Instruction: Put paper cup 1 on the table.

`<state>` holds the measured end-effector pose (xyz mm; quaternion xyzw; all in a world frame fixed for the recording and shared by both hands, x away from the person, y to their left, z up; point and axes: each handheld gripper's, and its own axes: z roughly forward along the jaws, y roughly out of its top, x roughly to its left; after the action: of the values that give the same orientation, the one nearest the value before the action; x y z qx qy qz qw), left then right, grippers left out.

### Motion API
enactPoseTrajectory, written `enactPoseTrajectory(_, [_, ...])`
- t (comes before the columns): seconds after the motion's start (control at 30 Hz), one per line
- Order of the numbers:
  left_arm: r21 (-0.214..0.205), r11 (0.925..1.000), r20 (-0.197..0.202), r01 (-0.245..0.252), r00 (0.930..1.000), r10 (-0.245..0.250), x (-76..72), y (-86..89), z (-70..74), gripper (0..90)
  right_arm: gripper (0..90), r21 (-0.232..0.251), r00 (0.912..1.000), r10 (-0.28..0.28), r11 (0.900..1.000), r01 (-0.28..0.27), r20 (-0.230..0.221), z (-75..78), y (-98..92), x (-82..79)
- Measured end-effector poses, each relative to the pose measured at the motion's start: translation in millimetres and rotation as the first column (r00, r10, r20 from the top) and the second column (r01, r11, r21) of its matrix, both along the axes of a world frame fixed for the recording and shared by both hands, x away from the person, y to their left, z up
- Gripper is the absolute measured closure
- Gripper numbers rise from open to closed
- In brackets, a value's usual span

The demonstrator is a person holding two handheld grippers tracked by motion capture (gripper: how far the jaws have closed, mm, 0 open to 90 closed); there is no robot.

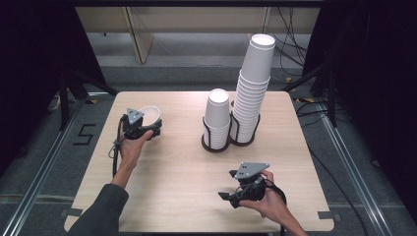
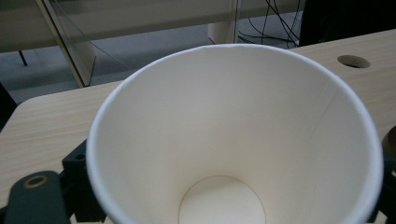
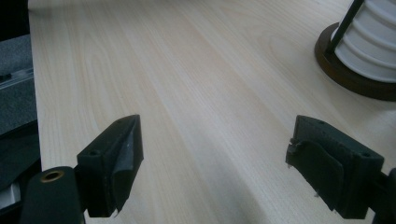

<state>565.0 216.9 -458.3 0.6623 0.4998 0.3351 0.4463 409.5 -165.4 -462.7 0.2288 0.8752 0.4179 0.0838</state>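
White paper cup (image 2: pixel 233 135) sits clamped between the jaws of the left gripper (image 1: pixel 143 125), its open mouth turned up toward that gripper's camera, over the left part of the wooden table (image 1: pixel 172 167) and well apart from the two cup stacks. Those stacks, a short stack (image 1: pixel 217 118) and a tall leaning stack (image 1: pixel 253 83), stand upside down in dark wire holders (image 1: pixel 216 140) near the table's middle. Right gripper (image 1: pixel 235 195) rests low near the table's front edge, jaws spread wide with nothing between them.
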Motion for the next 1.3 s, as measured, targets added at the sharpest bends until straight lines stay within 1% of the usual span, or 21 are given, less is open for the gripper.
enactPoseTrajectory(0.03, [-0.003, 1.0, -0.001, -0.009, 1.0, 0.009, 2.5, -0.2, -1.8, 12.1, 18.4, 0.0, 1.0, 0.004, 1.0, -0.004, 0.006, 0.0, 0.0, 0.5])
enactPoseTrajectory(0.13, [0.004, 0.9999, -0.007, -0.015, 0.9999, 0.015, 8.4, -1.4, -6.2, 12.1, 18.3, 0.002, 1.0, -0.002, 1.0, 0.002, -0.006, -0.1, 0.1, -0.5])
enactPoseTrajectory(0.17, [0.005, 0.9998, -0.015, -0.017, 0.9997, 0.017, 9.9, -2.3, -7.1, 12.1, 18.4, -0.001, 0.9999, 0.008, 1.0, -0.008, 0.007, -0.4, -0.1, 0.6])
enactPoseTrajectory(0.2, [0.009, 0.9998, -0.016, -0.016, 0.9997, 0.016, 11.3, -3.3, -7.9, 12.0, 18.4, -0.002, 1.0, 0.004, 1.0, -0.004, -0.003, -0.4, -0.1, 0.2])
enactPoseTrajectory(0.3, [0.033, 0.9994, -0.013, -0.01, 0.9999, 0.01, 15.6, -7.0, -8.9, 11.9, 18.3, 0.0, 1.0, 0.006, 1.0, -0.006, -0.003, -0.5, 0.0, 0.4])
enactPoseTrajectory(0.33, [0.035, 0.9994, -0.006, -0.009, 0.9999, 0.009, 17.2, -8.1, -9.4, 11.9, 18.4, -0.006, 1.0, 0.006, 1.0, -0.006, 0.007, -0.6, -0.2, 0.5])
enactPoseTrajectory(0.43, [0.035, 0.9994, -0.001, -0.008, 1.0, 0.008, 21.0, -10.8, -10.8, 11.5, 18.4, -0.005, 1.0, 0.006, 1.0, -0.006, 0.007, -1.0, 0.1, 0.6])
enactPoseTrajectory(0.5, [0.043, 0.999, -0.004, -0.007, 1.0, 0.007, 23.8, -11.6, -13.2, 11.2, 18.4, -0.003, 1.0, 0.005, 1.0, -0.005, -0.003, -1.4, 0.5, 0.0])
enactPoseTrajectory(0.6, [0.035, 0.9992, -0.011, -0.017, 0.9998, 0.017, 26.5, -11.8, -16.9, 10.7, 18.4, 0.002, 0.9998, -0.007, 1.0, 0.007, -0.017, -0.4, -0.1, -1.0])
enactPoseTrajectory(0.63, [0.038, 0.9992, -0.002, -0.015, 0.9999, 0.016, 27.3, -12.4, -18.4, 10.5, 18.4, 0.007, 0.9998, -0.009, 0.9999, 0.009, -0.018, -0.6, 0.3, -1.5])
enactPoseTrajectory(0.7, [0.055, 0.9985, 0.007, -0.009, 0.9999, 0.009, 27.7, -13.1, -20.7, 10.0, 18.4, 0.004, 1.0, -0.004, 1.0, 0.004, -0.008, -0.5, -0.6, -0.5])
enactPoseTrajectory(0.77, [0.043, 0.9991, 0.013, -0.001, 0.9999, 0.0, 27.7, -14.2, -23.6, 9.2, 18.4, 0.003, 1.0, -0.001, 1.0, 0.001, -0.004, -1.0, -1.1, 0.5])
enactPoseTrajectory(0.83, [0.057, 0.9984, 0.017, 0.005, 0.9998, -0.006, 27.5, -15.1, -25.1, 8.8, 18.4, 0.004, 1.0, 0.0, 1.0, 0.0, -0.006, -1.1, -1.2, 0.6])
enactPoseTrajectory(0.93, [0.044, 0.999, -0.003, 0.006, 1.0, -0.006, 27.0, -15.8, -27.5, 8.5, 18.4, 0.003, 0.9998, -0.013, 0.9999, 0.013, -0.015, -0.9, -1.4, -0.7])
enactPoseTrajectory(0.97, [0.046, 0.9989, -0.002, 0.011, 0.9999, -0.011, 27.6, -15.9, -28.7, 8.6, 18.4, 0.0, 0.9999, 0.004, 1.0, -0.004, 0.012, -0.7, -1.7, 0.9])
enactPoseTrajectory(1.0, [0.053, 0.9985, -0.006, 0.012, 0.9999, -0.011, 27.3, -15.7, -28.9, 8.6, 18.4, 0.0, 0.9999, 0.004, 1.0, -0.004, 0.013, -0.5, -1.8, 1.0])
enactPoseTrajectory(1.07, [0.047, 0.9988, -0.004, 0.015, 0.9999, -0.015, 27.0, -14.7, -29.2, 9.4, 18.4, 0.004, 0.9999, -0.009, 1.0, 0.009, -0.01, -0.4, -1.8, -0.6])
enactPoseTrajectory(1.13, [0.047, 0.9987, -0.002, 0.021, 0.9998, -0.021, 25.7, -14.3, -30.1, 9.9, 18.4, 0.0, 1.0, -0.003, 1.0, 0.003, -0.001, 0.0, -3.2, 0.3])
enactPoseTrajectory(1.2, [0.06, 0.9978, -0.014, 0.03, 0.9995, -0.029, 24.9, -14.2, -31.8, 9.9, 18.4, 0.001, 1.0, -0.003, 1.0, 0.003, -0.004, -0.1, -3.5, 0.2])
enactPoseTrajectory(1.27, [0.051, 0.9982, -0.021, 0.033, 0.9993, -0.032, 24.6, -12.7, -34.0, 10.7, 18.4, 0.001, 1.0, -0.002, 1.0, 0.002, -0.009, -1.0, -3.5, 0.2])
enactPoseTrajectory(1.3, [0.05, 0.9983, -0.029, 0.03, 0.9992, -0.028, 24.4, -12.2, -34.6, 11.3, 18.4, 0.002, 1.0, 0.003, 1.0, -0.003, 0.002, -1.4, -3.5, 0.7])
